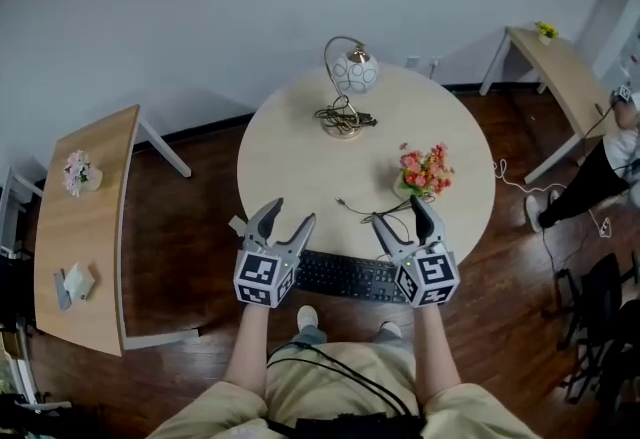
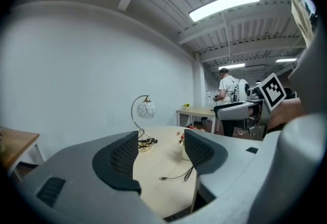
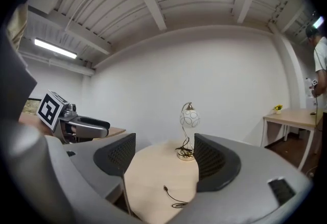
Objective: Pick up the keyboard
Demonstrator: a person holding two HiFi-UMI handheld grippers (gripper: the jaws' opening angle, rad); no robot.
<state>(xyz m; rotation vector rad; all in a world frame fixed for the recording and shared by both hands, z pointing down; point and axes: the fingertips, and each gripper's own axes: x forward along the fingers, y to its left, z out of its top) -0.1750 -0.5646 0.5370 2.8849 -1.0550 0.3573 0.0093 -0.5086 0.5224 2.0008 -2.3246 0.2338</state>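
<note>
While the left claw and right claw are hovering spread, empty, over the keyboard, they're lining up; gripping its ends likely comes next.

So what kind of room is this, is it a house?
Probably a plain office or workroom, not a home: simple desks by the walls, strip lights on an open ceiling, and a keyboard on the round table.

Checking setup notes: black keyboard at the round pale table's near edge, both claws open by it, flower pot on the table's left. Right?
No: the head view shows the pot of pink and orange flowers on the right of the round pale wooden table. Black keyboard, open left claw and right claw: correct.
</note>
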